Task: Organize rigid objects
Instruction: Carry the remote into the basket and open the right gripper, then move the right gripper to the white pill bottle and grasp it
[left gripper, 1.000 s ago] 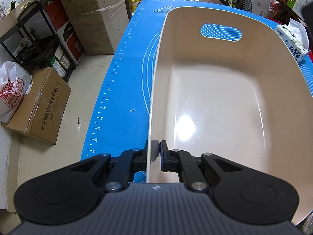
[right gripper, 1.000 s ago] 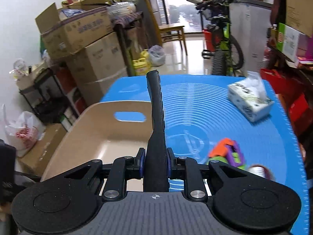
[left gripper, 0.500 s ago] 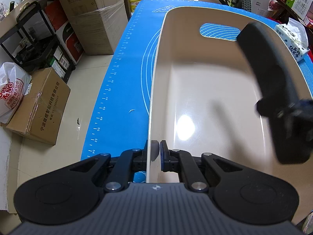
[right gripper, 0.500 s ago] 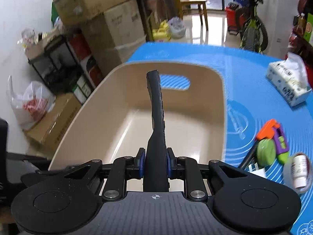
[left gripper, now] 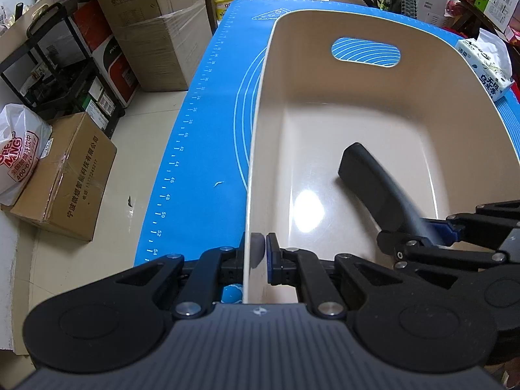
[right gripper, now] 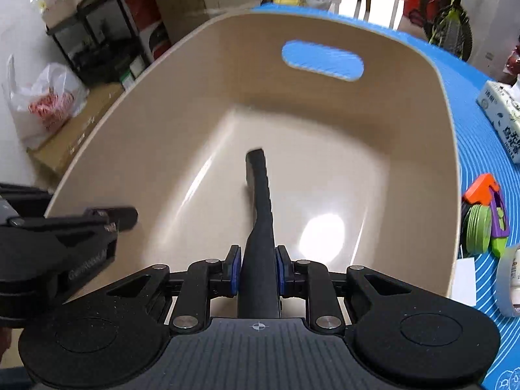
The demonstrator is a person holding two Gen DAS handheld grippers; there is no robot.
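A beige plastic bin (left gripper: 422, 74) with a handle slot stands on the blue mat (left gripper: 208, 136). My left gripper (left gripper: 255, 253) is shut on the bin's near left rim. My right gripper (right gripper: 258, 271) is shut on a long black remote-like object (right gripper: 260, 195) and holds it inside the bin, its far end low near the bin floor (right gripper: 325, 162). In the left wrist view the black object (left gripper: 370, 185) slants in from the right with the right gripper (left gripper: 432, 230) behind it.
On the mat right of the bin lie an orange, purple and green toy (right gripper: 484, 217), a small white bottle (right gripper: 515, 273) and a tissue pack (right gripper: 503, 110). Cardboard boxes (left gripper: 61, 175), a black rack (left gripper: 65, 65) and a plastic bag (left gripper: 16, 149) stand on the floor at left.
My right gripper has carried the black object from above the mat over the bin and down into it. My left gripper has stayed clamped on the bin rim.
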